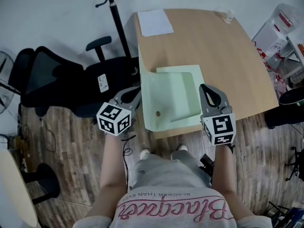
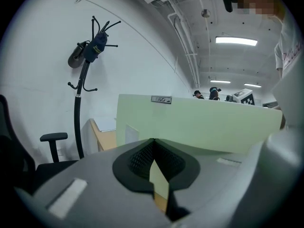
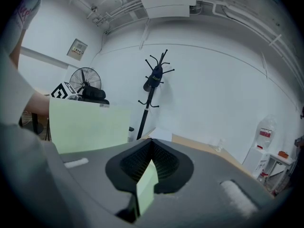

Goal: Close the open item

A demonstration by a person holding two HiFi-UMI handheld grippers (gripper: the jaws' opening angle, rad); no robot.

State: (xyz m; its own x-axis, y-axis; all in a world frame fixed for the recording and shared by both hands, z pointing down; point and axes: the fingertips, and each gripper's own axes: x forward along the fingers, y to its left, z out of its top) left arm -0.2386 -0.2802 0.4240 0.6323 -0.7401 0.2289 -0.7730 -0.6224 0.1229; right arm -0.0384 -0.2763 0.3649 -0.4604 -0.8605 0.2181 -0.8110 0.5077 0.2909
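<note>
Clamping the left cover of the pale green folder (image 1: 173,99), the left gripper (image 1: 134,96) pinches its thin edge. Only the left gripper view shows that cover upright, flat and matte. The right gripper (image 1: 209,93) pinches the right edge. The folder sits open at the near edge of the wooden table (image 1: 213,46).

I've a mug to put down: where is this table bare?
Bare: the table from the white sheet and the folder across to its right edge. Crowded: the near edge, where left gripper and right gripper clamp the folder.
</note>
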